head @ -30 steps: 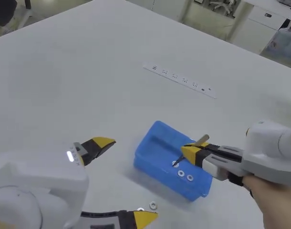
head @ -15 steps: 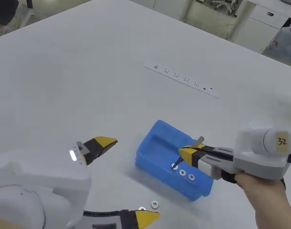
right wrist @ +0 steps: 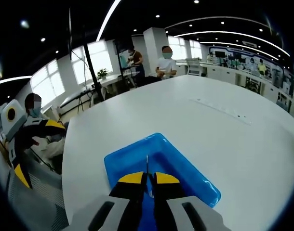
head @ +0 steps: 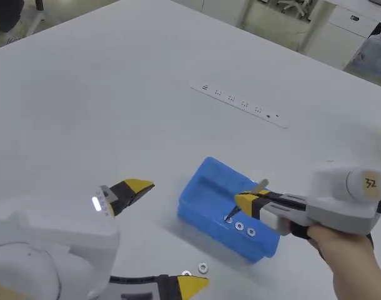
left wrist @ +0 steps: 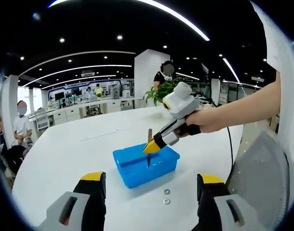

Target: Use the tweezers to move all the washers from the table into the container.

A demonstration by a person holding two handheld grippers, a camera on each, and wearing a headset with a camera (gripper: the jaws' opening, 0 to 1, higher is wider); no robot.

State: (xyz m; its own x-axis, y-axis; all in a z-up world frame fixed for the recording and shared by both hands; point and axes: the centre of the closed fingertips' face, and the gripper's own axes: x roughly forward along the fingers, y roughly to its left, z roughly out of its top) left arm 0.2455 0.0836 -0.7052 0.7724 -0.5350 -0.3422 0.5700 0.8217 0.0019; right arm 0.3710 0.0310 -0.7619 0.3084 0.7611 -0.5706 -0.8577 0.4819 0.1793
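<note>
Head view: right gripper (head: 242,200) clamped on tweezers (head: 232,212), tips down inside container (head: 206,181) beside three washers (head: 240,226); drop-off step, probably. Left gripper (left wrist: 151,192) spread wide, idle. Two loose washers (head: 203,268) on table (head: 115,94), 7 o'clock of container. Next: lift out, swing there, pinch one.

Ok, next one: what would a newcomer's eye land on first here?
The bright blue container on the white table, with the right gripper shut on tweezers whose tips dip in beside washers. Two loose washers lie on the table just outside it, near the open left gripper.
</note>
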